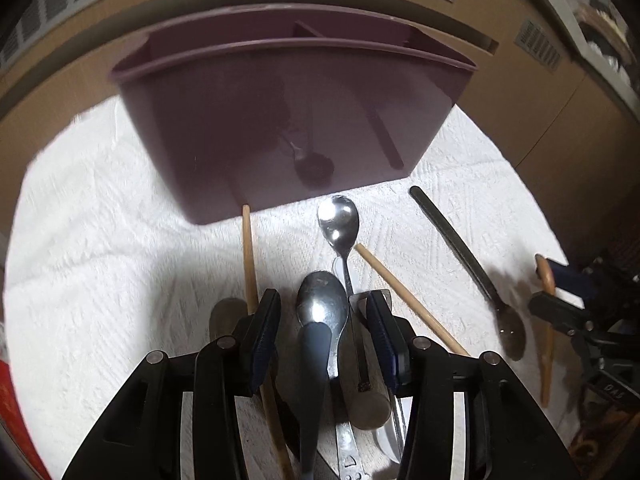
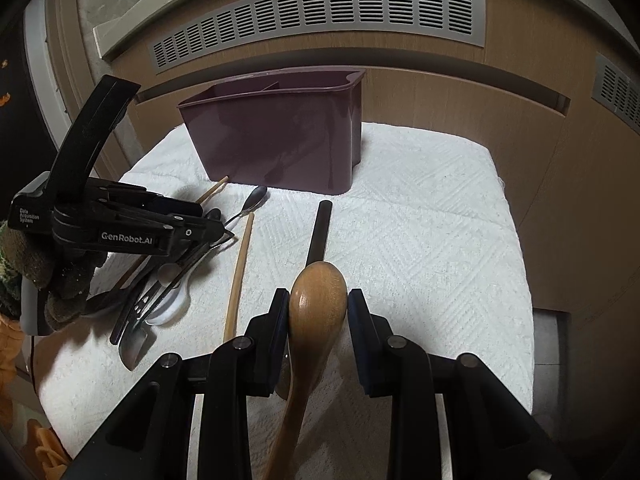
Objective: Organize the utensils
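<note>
A purple divided caddy (image 1: 280, 120) stands on a white towel (image 1: 100, 240); it also shows in the right wrist view (image 2: 280, 136). My left gripper (image 1: 323, 312) is open, its fingers either side of a grey-handled metal spoon (image 1: 320, 308) in a pile of utensils. My right gripper (image 2: 318, 304) is shut on a wooden spoon (image 2: 318, 300), bowl forward, above the towel (image 2: 420, 240). The wooden spoon and right gripper show at the right of the left wrist view (image 1: 546, 320).
Loose on the towel: wooden chopsticks (image 1: 249, 256), a steel spoon (image 1: 338, 220), a dark-handled spoon (image 1: 472, 264), a wooden-handled knife (image 1: 366, 392). The dark handle (image 2: 318, 236) lies ahead of the right gripper. Wooden cabinet fronts with vents (image 2: 320, 16) stand behind.
</note>
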`<action>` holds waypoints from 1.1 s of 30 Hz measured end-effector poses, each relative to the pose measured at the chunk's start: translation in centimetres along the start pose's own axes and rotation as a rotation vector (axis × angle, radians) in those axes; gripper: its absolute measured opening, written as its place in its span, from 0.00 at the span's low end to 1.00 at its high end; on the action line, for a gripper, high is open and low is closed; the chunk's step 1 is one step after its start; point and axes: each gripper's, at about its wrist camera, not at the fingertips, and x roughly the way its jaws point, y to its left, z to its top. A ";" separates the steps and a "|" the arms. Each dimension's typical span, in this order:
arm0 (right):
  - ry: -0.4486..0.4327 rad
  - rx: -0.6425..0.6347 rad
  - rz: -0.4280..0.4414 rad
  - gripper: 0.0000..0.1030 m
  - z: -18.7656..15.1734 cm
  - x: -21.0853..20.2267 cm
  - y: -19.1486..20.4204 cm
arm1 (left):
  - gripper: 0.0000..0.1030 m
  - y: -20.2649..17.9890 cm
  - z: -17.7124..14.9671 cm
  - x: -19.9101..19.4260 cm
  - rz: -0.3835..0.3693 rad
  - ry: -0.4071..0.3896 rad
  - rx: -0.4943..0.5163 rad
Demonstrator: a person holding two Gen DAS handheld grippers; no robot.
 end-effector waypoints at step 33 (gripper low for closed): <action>-0.019 -0.032 -0.021 0.26 0.9 -1.2 2.0 | 0.26 -1.9 -4.9 -8.1 0.123 -0.322 -0.059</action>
